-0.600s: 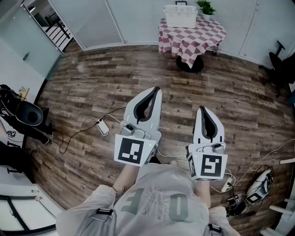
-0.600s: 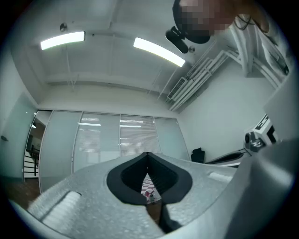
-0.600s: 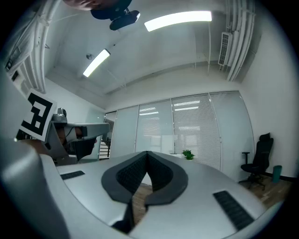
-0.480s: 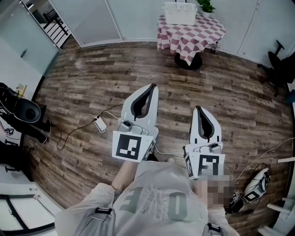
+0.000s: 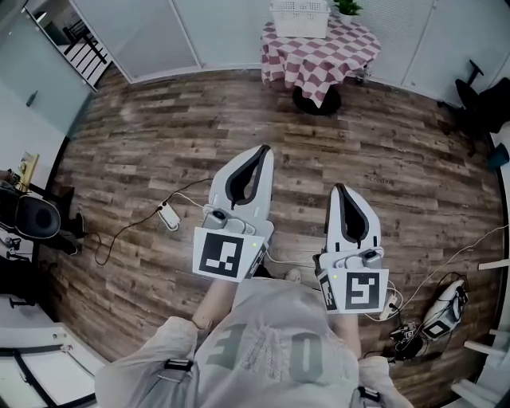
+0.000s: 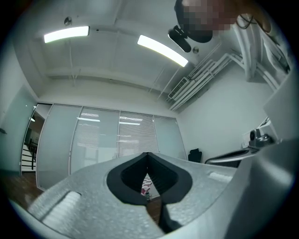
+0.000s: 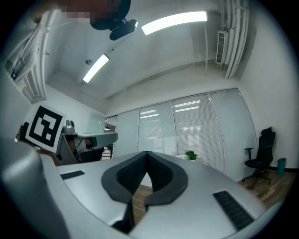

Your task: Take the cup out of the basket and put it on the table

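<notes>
A white basket (image 5: 300,17) stands on a round table with a red-and-white checked cloth (image 5: 319,52) at the far end of the room; its inside is hidden and no cup shows. My left gripper (image 5: 264,149) is held out over the wooden floor, tips touching, shut on nothing. To its right my right gripper (image 5: 338,188) is likewise shut and empty. Both are far from the table. In the left gripper view a sliver of the checked cloth (image 6: 146,185) shows through the jaw gap. The left gripper (image 6: 148,154) and right gripper (image 7: 146,153) point level across the room.
A small potted plant (image 5: 346,7) sits behind the basket and also appears as a plant (image 7: 190,154) in the right gripper view. Cables and a power strip (image 5: 168,217) lie on the floor. Office chairs (image 5: 478,103) stand right, dark equipment (image 5: 36,219) left. Glass walls enclose the room.
The view has shifted: table and basket have slid up and slightly left in the head view. Both grippers keep their pose, still shut.
</notes>
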Demonstrator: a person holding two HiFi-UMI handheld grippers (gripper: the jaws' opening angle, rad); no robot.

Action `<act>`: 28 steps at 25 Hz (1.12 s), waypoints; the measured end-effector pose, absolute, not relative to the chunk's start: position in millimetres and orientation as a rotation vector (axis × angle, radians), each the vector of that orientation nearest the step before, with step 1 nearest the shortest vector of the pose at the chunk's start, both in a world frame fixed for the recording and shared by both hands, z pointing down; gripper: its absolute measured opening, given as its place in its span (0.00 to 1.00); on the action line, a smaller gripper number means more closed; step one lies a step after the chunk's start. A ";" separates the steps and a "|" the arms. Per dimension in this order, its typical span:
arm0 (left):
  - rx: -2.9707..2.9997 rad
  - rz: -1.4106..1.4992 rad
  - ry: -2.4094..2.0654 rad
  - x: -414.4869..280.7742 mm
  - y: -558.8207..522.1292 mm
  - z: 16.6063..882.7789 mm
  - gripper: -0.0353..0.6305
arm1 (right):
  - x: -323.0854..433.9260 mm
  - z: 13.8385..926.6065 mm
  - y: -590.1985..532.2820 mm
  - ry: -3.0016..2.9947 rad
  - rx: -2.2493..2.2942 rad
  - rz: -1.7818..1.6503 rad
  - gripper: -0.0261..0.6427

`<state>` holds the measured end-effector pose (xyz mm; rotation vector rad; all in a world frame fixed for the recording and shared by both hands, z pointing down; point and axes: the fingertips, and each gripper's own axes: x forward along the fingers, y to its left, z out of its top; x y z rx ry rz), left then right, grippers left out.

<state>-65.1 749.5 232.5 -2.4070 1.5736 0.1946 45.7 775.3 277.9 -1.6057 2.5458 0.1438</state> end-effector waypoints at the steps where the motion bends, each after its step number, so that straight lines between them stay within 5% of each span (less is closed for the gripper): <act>1: -2.407 0.197 1.573 -64.3 749.1 232.7 0.06 | 47.8 276.4 776.9 2.536 -1.584 0.138 0.05; 22: -2.478 0.149 1.639 -72.8 680.3 269.5 0.06 | 43.3 324.0 735.8 2.515 -1.162 -0.453 0.05; 28: -2.530 0.169 1.611 -57.1 608.0 280.2 0.06 | 67.6 324.3 676.0 2.570 -1.347 -0.219 0.05</act>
